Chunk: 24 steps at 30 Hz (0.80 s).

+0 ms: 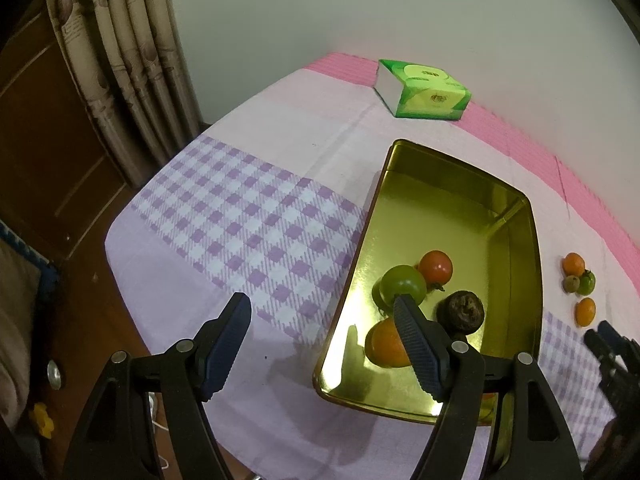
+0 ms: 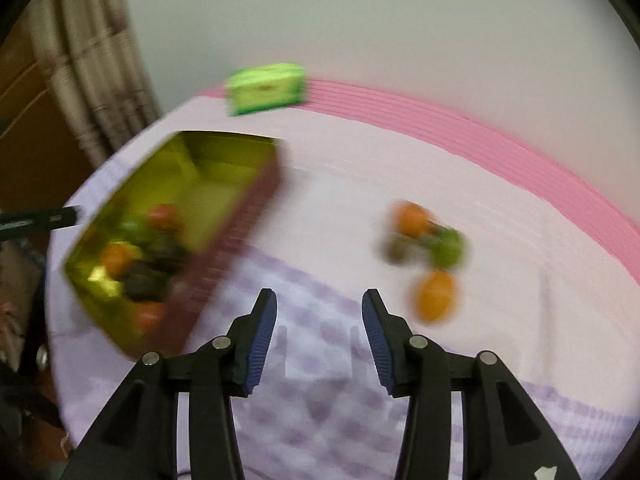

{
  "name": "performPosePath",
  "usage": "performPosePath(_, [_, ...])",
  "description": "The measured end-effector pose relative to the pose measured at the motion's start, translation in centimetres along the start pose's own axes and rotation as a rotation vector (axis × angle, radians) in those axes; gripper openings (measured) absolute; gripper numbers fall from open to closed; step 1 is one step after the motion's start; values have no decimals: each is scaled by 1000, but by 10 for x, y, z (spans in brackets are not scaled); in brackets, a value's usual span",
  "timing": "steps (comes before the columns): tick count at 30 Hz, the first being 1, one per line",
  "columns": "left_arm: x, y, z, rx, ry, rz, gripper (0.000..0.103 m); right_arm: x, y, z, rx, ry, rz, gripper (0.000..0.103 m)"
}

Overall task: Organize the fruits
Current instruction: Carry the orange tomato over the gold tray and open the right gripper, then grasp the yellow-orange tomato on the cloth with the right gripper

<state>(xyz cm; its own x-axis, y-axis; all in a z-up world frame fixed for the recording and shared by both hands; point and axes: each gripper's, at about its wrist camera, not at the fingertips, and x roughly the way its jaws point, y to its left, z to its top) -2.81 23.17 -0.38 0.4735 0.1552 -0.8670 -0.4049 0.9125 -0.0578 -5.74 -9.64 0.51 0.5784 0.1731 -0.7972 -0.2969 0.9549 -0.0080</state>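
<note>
Gold tin [image 1: 516, 216] holds four fruits [image 1: 402, 286]; four more [image 2: 434, 294] lie loose on the cloth [image 1: 248, 216], well right of it. Left gripper [image 1: 322, 304] spread, empty, over the tin's left wall. Right gripper [image 2: 319, 300] spread, empty; blurred view, apparently near the loose fruits.

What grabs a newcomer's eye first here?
The shiny gold tin on the checked tablecloth, holding a green tomato, a red tomato, an orange and a dark wrinkled fruit. Next, the bright green tissue box by the wall, and four small loose fruits right of the tin.
</note>
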Motion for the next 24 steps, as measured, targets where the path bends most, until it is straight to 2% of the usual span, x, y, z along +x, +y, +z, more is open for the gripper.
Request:
performPosePath(6, [1, -6, -1, 23, -3, 3, 74, 15, -49, -12, 96, 15, -75, 46])
performPosePath(12, [0, -18, -2, 59, -23, 7, 74, 32, -51, -11, 103, 2, -39, 46])
performPosePath(18, [-5, -39, -4, 136, -50, -8, 74, 48, -52, -6, 104, -21, -49, 46])
performPosePath(22, [-12, -66, -6, 212, -66, -10, 74, 49, -53, -8, 86, -35, -41, 37])
performPosePath(24, [-13, -86, -7, 251, -58, -39, 74, 46, -54, -10, 71, -44, -34, 31])
